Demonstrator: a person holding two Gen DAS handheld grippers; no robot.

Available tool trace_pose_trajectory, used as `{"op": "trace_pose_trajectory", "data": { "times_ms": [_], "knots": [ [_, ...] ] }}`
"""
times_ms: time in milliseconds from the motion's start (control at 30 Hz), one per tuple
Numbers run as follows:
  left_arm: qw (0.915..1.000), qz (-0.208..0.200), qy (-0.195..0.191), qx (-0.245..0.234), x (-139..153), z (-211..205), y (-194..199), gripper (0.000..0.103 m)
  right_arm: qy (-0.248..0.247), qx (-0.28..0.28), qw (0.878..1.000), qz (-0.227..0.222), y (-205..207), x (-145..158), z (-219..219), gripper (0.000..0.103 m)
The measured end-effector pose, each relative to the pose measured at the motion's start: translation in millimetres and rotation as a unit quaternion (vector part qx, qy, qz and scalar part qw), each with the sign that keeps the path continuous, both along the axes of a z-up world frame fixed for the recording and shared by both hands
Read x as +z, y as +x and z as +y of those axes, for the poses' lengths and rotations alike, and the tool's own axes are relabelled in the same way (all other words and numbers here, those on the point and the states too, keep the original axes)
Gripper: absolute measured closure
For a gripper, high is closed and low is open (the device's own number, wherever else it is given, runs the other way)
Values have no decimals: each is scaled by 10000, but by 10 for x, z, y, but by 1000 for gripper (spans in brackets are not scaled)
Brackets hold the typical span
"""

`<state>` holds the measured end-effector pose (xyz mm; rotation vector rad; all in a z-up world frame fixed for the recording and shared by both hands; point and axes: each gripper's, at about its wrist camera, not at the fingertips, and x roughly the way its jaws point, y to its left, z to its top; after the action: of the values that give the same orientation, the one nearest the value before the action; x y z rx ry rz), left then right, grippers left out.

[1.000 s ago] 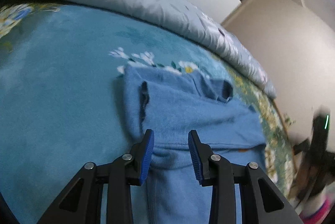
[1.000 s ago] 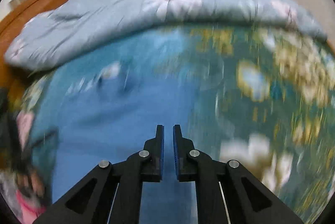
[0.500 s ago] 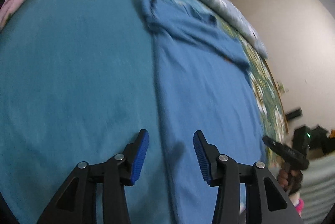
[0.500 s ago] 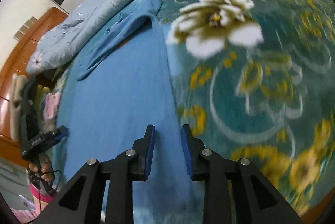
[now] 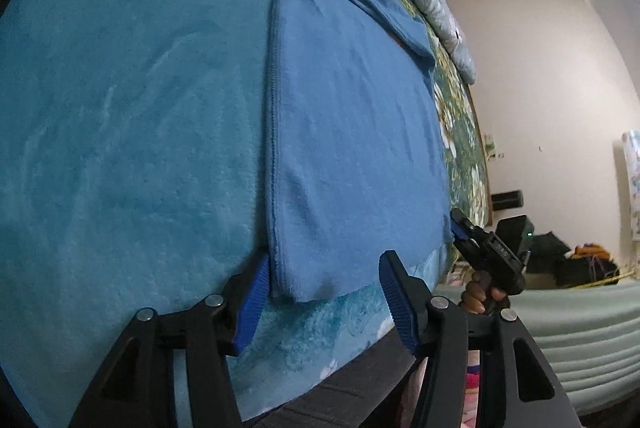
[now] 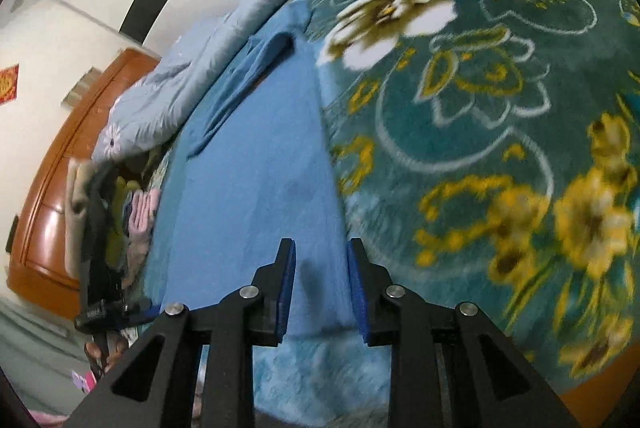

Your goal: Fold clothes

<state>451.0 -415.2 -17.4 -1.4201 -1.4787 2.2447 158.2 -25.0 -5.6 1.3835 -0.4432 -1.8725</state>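
blue garment [image 5: 352, 131] | left tool [image 5: 320, 302] wide open at hem | right tool [image 6: 321, 292] part-open, empty

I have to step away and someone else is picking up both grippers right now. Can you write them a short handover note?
Left gripper: open, at the near left corner of the blue garment, hem corner between its fingers, not clamped.
Right gripper: open, over the near right corner of the same hem, not clamped.
The garment lies flat and lengthwise on the teal floral blanket; its sleeves look already folded in at the far end, beside the grey quilt.
Done: garment narrowed into a long strip.
Left: probably close both grippers on the hem corners and carry the hem toward the collar end.
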Motion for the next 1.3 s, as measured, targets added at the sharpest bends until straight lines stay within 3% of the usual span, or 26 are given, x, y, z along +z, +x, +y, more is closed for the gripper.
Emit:
{"op": "trace_pose_trajectory", "data": {
  "times_ms": [167, 400, 667, 733, 767, 833, 900, 1100, 1300],
  "knots": [
    [9992, 102, 311, 226, -58, -66, -23, 44, -165, 65, 9996, -211, -120, -64, -9, 76],
    [9991, 247, 272, 197, -55, -28, -22, 44, -568, 515, 9963, -384, 153, -101, 55, 76],
    [9982, 449, 344, 202, -75, 5, -94, 46, -781, 353, 9938, -707, -9, -176, 34, 81],
    [9983, 472, 301, 169, -80, 13, -116, 50, -744, 363, 9940, -720, -29, -180, 17, 85],
    [9984, 470, 276, 156, -85, 10, -115, 56, -707, 369, 9943, -714, -32, -180, 24, 93],
    [9985, 443, 280, 182, -122, -38, -56, 69, -700, 354, 9937, -803, -32, -212, 50, 98],
    [9976, 589, 304, 214, -87, -92, -63, 94, -783, 362, 9928, -834, -25, -216, 106, 99],
    [9927, 1097, 384, 308, 49, -255, -111, 96, -1406, 384, 9836, -1064, -75, -144, 179, 100],
    [9852, 1602, 462, 402, 186, -417, -160, 96, -2104, 378, 9719, -987, -328, 184, -54, 100]
  ]
}}
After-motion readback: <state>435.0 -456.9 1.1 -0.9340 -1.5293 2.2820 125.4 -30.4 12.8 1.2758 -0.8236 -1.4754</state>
